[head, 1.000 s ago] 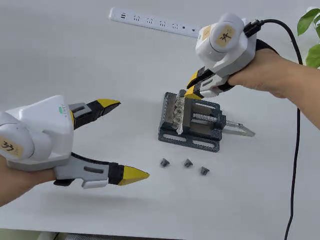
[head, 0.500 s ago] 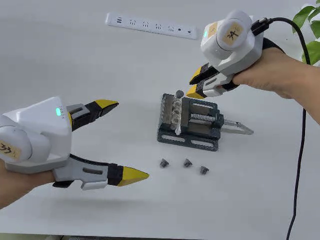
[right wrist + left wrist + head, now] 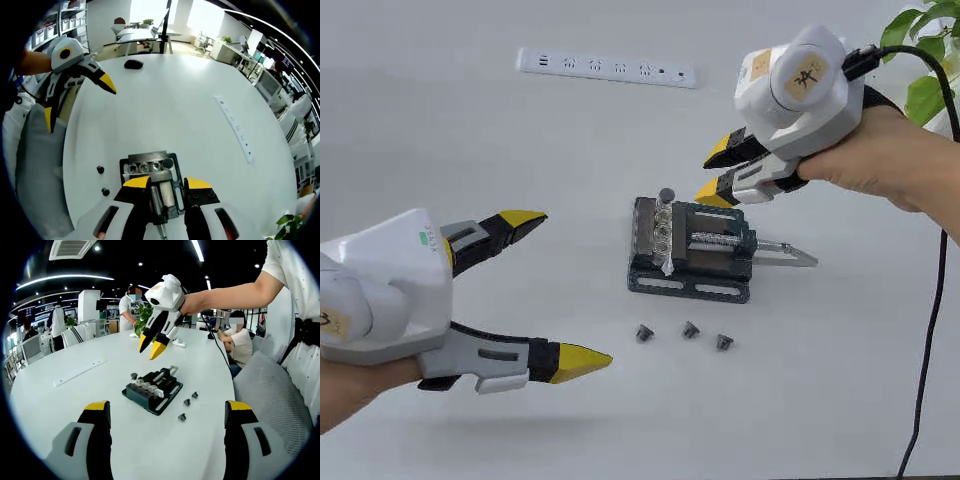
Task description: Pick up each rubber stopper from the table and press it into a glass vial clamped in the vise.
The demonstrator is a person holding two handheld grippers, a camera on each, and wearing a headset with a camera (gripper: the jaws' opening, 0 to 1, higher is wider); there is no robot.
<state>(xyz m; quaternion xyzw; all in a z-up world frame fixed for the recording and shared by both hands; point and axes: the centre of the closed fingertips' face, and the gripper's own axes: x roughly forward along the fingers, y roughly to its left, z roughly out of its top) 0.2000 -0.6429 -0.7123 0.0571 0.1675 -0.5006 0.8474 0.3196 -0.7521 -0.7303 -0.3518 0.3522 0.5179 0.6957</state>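
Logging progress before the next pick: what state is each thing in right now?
Glass vials: upright in a row; end one stoppered, rest open.
Vise: shut on the vials.
Three loose rubber stoppers: lying on table, untouched.
Left gripper: wide open, empty.
Right gripper: open, empty.

Three stoppers [image 3: 682, 333] on table [image 3: 520, 150] before vise [image 3: 692, 250]; power strip [image 3: 606, 68] behind.

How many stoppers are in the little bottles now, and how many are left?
Done: one rubber stopper sits in the end vial in the vise. In hand: nothing; left tongs and right tongs are open and empty. Left: three stoppers lie on the table.
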